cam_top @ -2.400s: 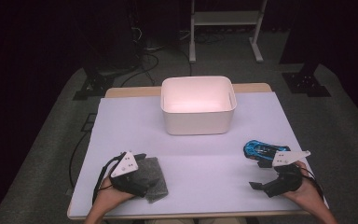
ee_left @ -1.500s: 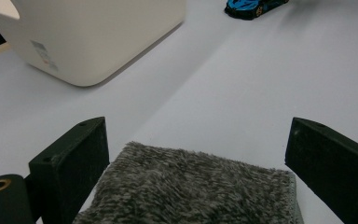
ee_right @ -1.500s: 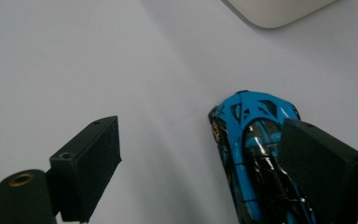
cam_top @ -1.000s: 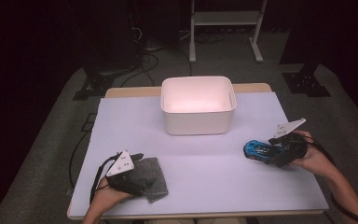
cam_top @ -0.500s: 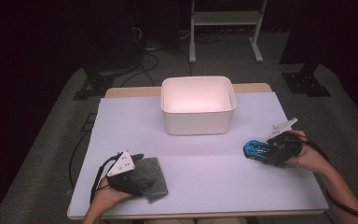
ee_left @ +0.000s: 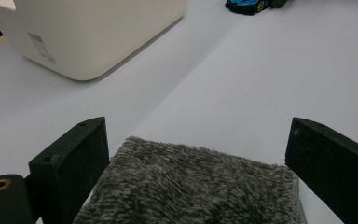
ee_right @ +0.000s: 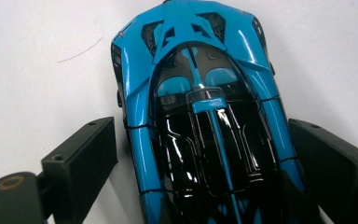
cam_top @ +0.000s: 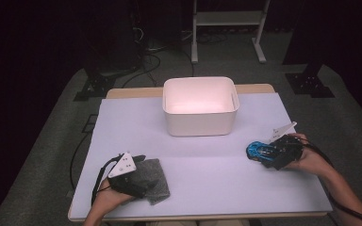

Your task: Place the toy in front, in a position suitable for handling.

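A blue and black toy car (cam_top: 256,150) (ee_right: 200,93) lies on the white table at the right, also seen far off in the left gripper view (ee_left: 248,5). My right gripper (cam_top: 269,154) (ee_right: 204,156) is open with one jaw on each side of the car's rear half; the left jaw stands a little off the car, the right one is close against it. A folded grey fuzzy cloth (cam_top: 152,180) (ee_left: 191,186) rests at the front left. My left gripper (cam_top: 143,178) (ee_left: 196,156) is open, its jaws straddling the cloth.
A white rectangular bin (cam_top: 200,123) (ee_left: 88,42), nothing visible inside, stands at the back middle of the table (cam_top: 207,174). Dark floor, cables and a stand's legs lie beyond the far edge.
My right gripper has moved from the front right corner up to the toy car and now has its jaws around it. The left gripper and cloth have stayed still.
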Demonstrator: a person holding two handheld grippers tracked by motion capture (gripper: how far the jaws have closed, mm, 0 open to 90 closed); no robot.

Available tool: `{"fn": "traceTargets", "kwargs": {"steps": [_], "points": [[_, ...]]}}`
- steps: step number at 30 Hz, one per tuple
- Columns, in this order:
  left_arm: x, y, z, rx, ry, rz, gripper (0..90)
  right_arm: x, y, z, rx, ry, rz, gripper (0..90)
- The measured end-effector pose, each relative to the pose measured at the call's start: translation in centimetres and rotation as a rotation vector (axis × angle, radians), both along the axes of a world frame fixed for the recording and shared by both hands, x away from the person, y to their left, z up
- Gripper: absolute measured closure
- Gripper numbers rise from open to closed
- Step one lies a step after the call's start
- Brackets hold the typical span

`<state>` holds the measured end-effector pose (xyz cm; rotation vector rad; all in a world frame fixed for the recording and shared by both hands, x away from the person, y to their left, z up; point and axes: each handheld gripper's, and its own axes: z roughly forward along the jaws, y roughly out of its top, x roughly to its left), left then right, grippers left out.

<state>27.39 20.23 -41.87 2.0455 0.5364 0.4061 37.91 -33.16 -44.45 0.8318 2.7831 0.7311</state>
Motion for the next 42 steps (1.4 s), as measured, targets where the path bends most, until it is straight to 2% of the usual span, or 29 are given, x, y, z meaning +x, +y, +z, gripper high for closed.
{"fn": "traceTargets", "kwargs": {"steps": [2,5,7,10,16,25,27,42], "points": [[0.0,0.0,0.0,0.001,-0.001,0.0,5.3,0.1,0.0,0.0,-0.003,0.001,0.005,9.8],[-0.1,0.0,0.0,0.003,-0.004,-0.001,5.3,0.2,-0.1,0.3,-0.001,0.002,-0.016,17.4],[-0.1,0.0,0.0,0.002,-0.004,0.0,5.3,0.2,0.0,0.3,-0.009,0.006,-0.017,17.7],[-0.1,0.1,0.1,-0.005,-0.003,0.001,5.3,0.2,0.2,0.5,-0.021,0.002,0.002,23.4],[-0.1,0.2,0.1,-0.004,-0.007,0.005,5.3,0.1,0.5,0.7,-0.024,-0.01,0.001,24.0],[0.0,0.3,0.1,-0.012,-0.004,0.011,5.3,-0.1,0.1,0.6,0.004,-0.007,-0.019,24.4],[0.0,0.4,0.2,-0.013,-0.01,0.008,5.3,-0.2,0.1,0.5,0.008,-0.027,-0.025,24.5],[-0.1,0.2,0.2,-0.009,-0.009,0.006,5.3,-1.0,-0.3,0.8,0.003,-0.019,-0.05,25.3]]}}
